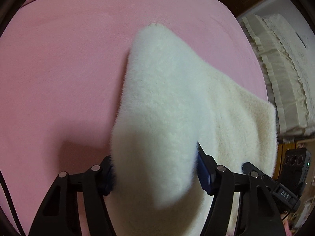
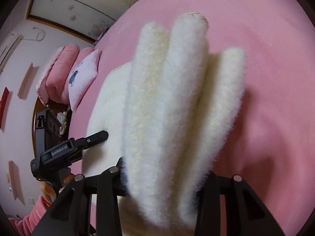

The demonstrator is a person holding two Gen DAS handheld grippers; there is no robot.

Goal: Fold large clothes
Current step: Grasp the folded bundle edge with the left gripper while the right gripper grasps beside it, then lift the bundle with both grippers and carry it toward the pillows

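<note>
In the left wrist view, the left gripper (image 1: 155,169) holds a thick fold of the white fluffy garment (image 1: 177,98) between its jaws, above the pink bed (image 1: 59,68). In the right wrist view, the right gripper (image 2: 163,179) pinches several bunched folds at lower centre. The bulky pile could slip out, as the fabric is thick and soft. Both grippers point steeply down; a hand (image 2: 48,188) shows at lower left.

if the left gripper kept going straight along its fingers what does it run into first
The fluffy white garment, already bunched between the left gripper fingers and stretching ahead of them. Beyond it lies the pink bed cover, probably next, though depth is hard to judge.
</note>
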